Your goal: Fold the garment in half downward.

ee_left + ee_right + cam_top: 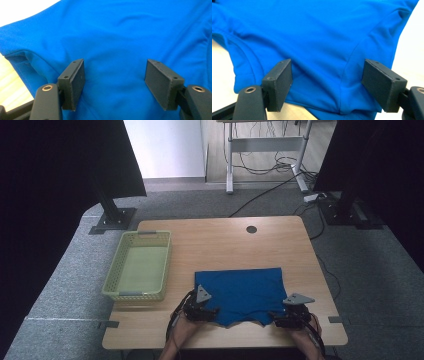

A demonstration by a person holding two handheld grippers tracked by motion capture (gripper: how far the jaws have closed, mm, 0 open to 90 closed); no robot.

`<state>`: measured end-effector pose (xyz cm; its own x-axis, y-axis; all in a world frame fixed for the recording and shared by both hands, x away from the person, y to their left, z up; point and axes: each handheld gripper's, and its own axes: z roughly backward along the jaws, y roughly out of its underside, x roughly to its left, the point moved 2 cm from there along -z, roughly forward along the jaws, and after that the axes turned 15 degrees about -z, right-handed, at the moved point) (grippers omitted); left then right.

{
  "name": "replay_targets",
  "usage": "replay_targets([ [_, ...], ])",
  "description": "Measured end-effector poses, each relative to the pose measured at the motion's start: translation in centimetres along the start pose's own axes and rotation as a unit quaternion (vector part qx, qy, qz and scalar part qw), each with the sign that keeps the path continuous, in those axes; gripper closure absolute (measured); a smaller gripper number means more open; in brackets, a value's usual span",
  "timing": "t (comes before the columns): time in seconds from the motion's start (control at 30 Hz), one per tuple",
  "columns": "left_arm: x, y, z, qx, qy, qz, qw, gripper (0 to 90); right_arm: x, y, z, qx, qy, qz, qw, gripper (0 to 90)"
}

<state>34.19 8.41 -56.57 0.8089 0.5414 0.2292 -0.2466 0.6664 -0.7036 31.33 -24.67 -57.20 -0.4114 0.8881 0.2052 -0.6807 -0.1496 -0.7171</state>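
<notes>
Folding looks to be the step: my left gripper (202, 309) and right gripper (292, 316) hover spread wide, gripping nothing, over the blue shirt's (242, 292) near hem, lower centre. Next, I'd pinch both corners.

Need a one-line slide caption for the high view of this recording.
Two hand-held grippers, left gripper and right gripper, jaws open at the near edge of a folded blue garment, beside a green basket.
</notes>
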Motion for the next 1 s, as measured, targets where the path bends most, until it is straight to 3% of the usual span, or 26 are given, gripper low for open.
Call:
replay_targets([
  [0.13,-0.6,0.1,0.2,-0.001,-0.001,0.002,1.0,31.4,-0.9,-0.6,-0.5,-0.002,-0.002,0.001,1.0,24.2],
  [0.23,-0.7,-0.4,0.4,-0.005,0.004,-0.007,1.0,31.7,-1.1,-0.9,-0.7,-0.003,-0.003,0.001,1.0,24.2],
  [0.37,1.1,-1.2,0.7,-0.035,0.007,0.022,0.9991,29.7,-0.9,-0.7,-0.4,-0.009,0.007,-0.001,0.9999,20.6],
  [0.5,2.3,-0.7,-0.5,-0.016,-0.004,0.019,0.9997,28.8,-0.1,-0.5,0.3,-0.023,0.005,-0.014,0.9996,17.5],
  [0.63,1.7,0.0,-0.9,-0.013,-0.016,0.006,0.9998,28.6,0.5,-0.2,-0.1,-0.01,0.007,-0.008,0.9999,16.7],
  [0.83,1.0,0.1,-0.6,-0.009,-0.026,0.011,0.9996,27.9,-0.2,-0.5,-0.8,-0.003,0.005,-0.009,0.9999,15.7],
  [0.9,0.5,0.1,-0.5,-0.007,-0.018,-0.002,0.9998,23.5,-0.6,-0.7,-1.0,-0.006,0.003,-0.008,0.9999,15.7],
  [1.0,0.2,0.0,-0.5,-0.005,-0.017,0.001,0.9998,21.3,-1.2,-1.2,-1.3,-0.005,-0.002,-0.003,1.0,15.8],
])
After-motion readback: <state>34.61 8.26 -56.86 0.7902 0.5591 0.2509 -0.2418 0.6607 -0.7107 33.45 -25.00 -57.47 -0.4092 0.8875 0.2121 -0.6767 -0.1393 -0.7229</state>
